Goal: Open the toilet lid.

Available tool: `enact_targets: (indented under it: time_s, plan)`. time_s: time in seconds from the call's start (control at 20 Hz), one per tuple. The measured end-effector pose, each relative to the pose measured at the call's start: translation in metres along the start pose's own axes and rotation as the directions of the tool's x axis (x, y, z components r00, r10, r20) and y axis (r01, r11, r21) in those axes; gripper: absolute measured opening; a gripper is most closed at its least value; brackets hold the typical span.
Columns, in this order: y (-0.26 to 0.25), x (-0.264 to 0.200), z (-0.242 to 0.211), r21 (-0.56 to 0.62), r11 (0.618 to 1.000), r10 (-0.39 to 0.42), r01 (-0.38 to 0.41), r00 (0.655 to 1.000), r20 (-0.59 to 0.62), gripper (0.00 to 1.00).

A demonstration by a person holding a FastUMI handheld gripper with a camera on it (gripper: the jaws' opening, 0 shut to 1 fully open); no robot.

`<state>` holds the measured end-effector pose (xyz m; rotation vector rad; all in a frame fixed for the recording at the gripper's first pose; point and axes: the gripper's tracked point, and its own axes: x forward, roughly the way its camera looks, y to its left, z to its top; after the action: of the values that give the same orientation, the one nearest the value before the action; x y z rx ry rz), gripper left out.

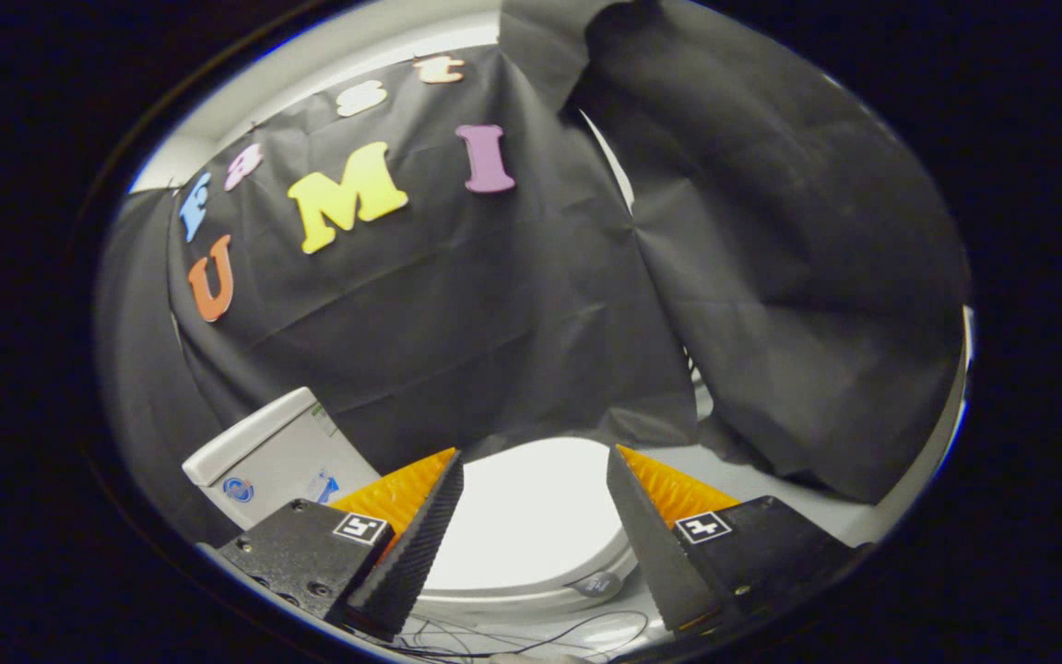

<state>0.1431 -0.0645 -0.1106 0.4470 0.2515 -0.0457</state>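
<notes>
A: Toilet lid [531, 516]: closed flat on the bowl, in front of the tank [264, 452], seen between and just beyond the tool [536, 461] fingers.

B: Tool state?

A: Fingers apart, holding nothing. The lid looks like stiff, smooth plastic, likely light but slippery; I'd take it at the front rim.

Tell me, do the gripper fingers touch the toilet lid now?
Cannot tell. In the gripper view the open fingers frame the closed toilet lid; no contact or gap shows plainly.
</notes>
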Motion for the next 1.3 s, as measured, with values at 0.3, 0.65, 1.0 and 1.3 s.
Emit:
enact_targets:
  time_s: [0.3, 0.65, 1.0, 1.3]
  plan:
    - [-0.041, 0.029, -0.064, 0.292, 0.956, 0.023, 0.036, 0.980, -0.196, 1.00]
    - [-0.075, 0.040, -0.133, 0.472, 0.872, 0.055, 0.127, 0.934, -0.352, 0.98]
    - [-0.077, 0.048, -0.184, 0.541, 0.815, 0.090, 0.206, 0.878, -0.471, 0.94]
    - [-0.071, 0.053, -0.190, 0.596, 0.780, 0.150, 0.189, 0.869, -0.472, 0.77]
